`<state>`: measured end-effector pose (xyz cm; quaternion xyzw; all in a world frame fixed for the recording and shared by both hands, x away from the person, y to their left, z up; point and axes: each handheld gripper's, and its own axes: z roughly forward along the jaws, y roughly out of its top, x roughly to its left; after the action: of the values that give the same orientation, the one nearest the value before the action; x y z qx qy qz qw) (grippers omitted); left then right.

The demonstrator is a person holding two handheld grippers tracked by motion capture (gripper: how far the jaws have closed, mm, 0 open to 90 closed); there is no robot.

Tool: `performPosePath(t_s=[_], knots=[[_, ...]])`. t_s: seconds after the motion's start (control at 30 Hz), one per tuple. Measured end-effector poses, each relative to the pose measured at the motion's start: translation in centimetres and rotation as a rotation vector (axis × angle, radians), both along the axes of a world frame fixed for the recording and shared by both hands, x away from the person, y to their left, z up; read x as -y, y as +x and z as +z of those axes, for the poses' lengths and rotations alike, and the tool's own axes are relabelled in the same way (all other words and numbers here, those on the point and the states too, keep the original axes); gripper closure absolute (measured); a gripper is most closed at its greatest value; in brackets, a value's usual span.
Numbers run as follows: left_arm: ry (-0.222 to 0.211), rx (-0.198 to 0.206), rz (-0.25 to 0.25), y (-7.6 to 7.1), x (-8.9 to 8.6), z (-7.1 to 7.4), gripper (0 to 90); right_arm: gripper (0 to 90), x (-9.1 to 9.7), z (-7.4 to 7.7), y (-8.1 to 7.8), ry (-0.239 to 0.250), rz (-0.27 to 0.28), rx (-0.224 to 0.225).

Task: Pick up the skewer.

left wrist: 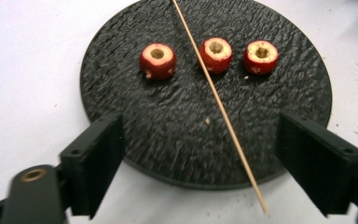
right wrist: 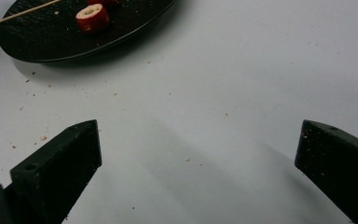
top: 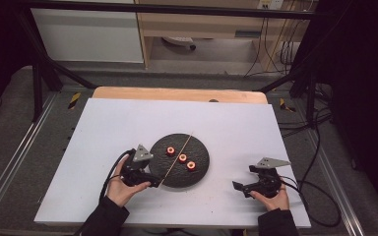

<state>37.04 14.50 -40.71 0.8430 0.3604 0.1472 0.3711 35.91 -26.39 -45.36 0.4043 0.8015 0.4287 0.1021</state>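
Observation:
A round black slate plate (top: 200,147) lies mid-table with three red cored fruit pieces in a row (top: 171,151) (top: 182,158) (top: 191,165). A thin wooden skewer (top: 177,158) lies slantwise across the plate, its near end past the front rim. My left gripper (top: 153,183) sits at the plate's front-left edge, open. In the left gripper view its jaws (left wrist: 200,135) stand wide either side of the skewer (left wrist: 219,102) without touching it, fruit pieces (left wrist: 157,59) beyond. My right gripper (top: 243,178) rests open to the right, nothing between its jaws (right wrist: 198,135).
The white tabletop (top: 128,123) stretches around the plate, with small crumbs scattered on it in the right gripper view. That view also has the plate's edge (right wrist: 51,42) with one fruit piece (right wrist: 92,17) at top left. Black frame bars and cables border the table.

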Motion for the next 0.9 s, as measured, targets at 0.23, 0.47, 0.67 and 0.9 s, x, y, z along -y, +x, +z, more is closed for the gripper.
performPosePath(t_s=[0.23,0.47,0.67,0.9], knots=[[0.008,-0.035,0.027,0.9,1.8,-0.7,38.3,1.0,0.0,0.0,0.0,-0.001,0.0,0.0],[0.025,-0.055,0.035,1.0,3.3,-1.5,54.7,1.0,0.0,0.0,0.0,0.0,0.0,-0.001],[0.032,-0.063,0.043,1.0,3.8,-2.0,64.1,1.0,0.0,0.0,0.0,-0.001,0.0,-0.001],[0.031,-0.077,0.063,1.0,4.0,-2.3,74.4,1.1,0.0,0.0,0.0,0.003,0.001,0.0]])
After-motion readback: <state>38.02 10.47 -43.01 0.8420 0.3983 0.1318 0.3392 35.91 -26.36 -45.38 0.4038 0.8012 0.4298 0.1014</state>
